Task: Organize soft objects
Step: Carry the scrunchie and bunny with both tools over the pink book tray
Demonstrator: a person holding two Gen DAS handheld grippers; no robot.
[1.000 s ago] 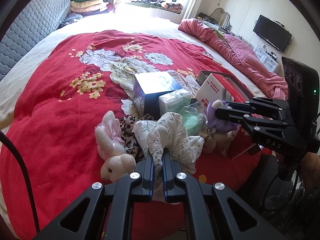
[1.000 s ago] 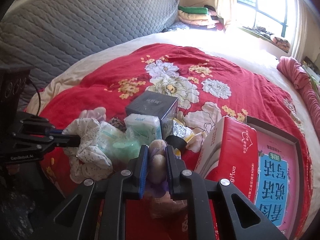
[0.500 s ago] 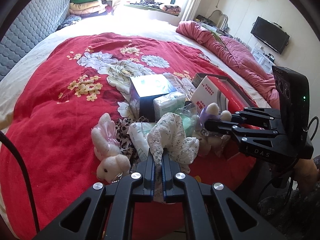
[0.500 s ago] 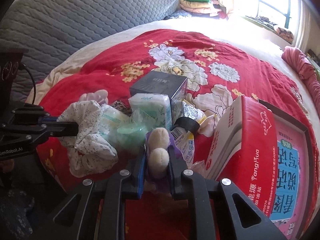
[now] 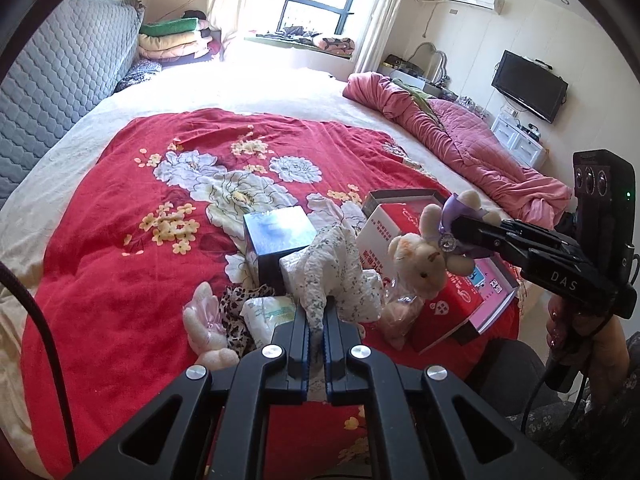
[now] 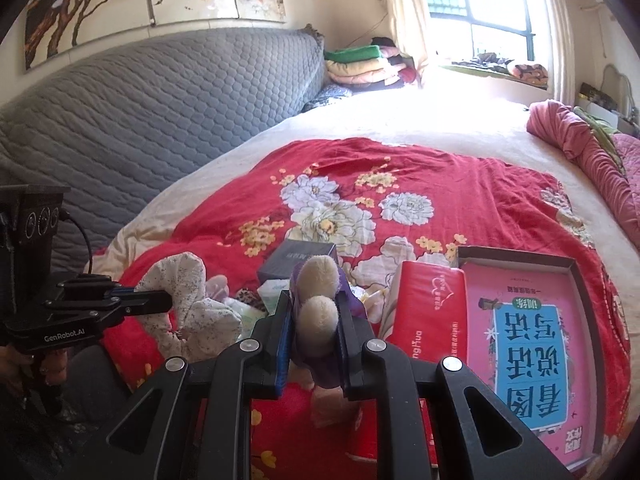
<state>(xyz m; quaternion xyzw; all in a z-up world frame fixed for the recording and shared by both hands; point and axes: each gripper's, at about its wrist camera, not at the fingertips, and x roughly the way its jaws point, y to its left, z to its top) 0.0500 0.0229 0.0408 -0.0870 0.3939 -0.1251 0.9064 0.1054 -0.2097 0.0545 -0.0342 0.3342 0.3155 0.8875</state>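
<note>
Two soft things are up off the bed (image 5: 100, 240) at once: the left hand-held gripper (image 5: 316, 320) is clamped on a white floral cloth (image 5: 336, 276), the right hand-held gripper (image 6: 314, 320) on a plush rabbit (image 5: 424, 260), pinched by what look like its ears. Each hangs from its jaws above the clutter. Next, I judge, each needs carrying to a sorted spot; a pink plush (image 5: 204, 328) waits below.

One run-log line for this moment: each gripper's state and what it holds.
left gripper: shut on floral cloth | right gripper: shut on plush bunny | both lifted off red quilt
</note>
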